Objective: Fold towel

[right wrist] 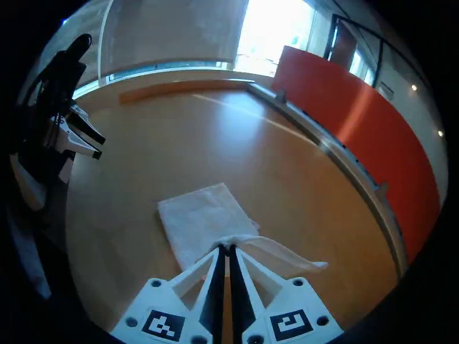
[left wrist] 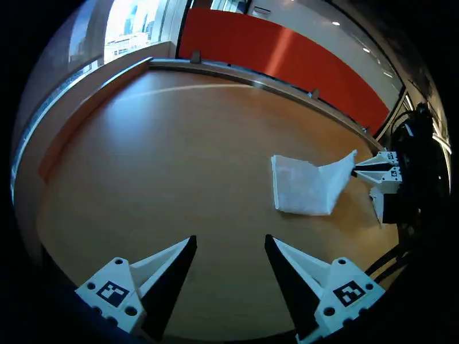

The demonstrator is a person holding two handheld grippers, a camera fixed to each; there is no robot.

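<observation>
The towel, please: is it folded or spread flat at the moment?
Partly folded, not flat: the towel lies on the table with one corner pinched up by the shut right gripper.

Wooden table (left wrist: 172, 149) before me; red panel (left wrist: 275, 51) behind its far edge; bright window (left wrist: 132, 23) past its far-left corner.

Office: red partition (left wrist: 287, 57), big windows (left wrist: 131, 24)

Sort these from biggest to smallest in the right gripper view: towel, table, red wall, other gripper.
1. table
2. red wall
3. towel
4. left gripper, though it sits farther off, so it may only look small.
</observation>
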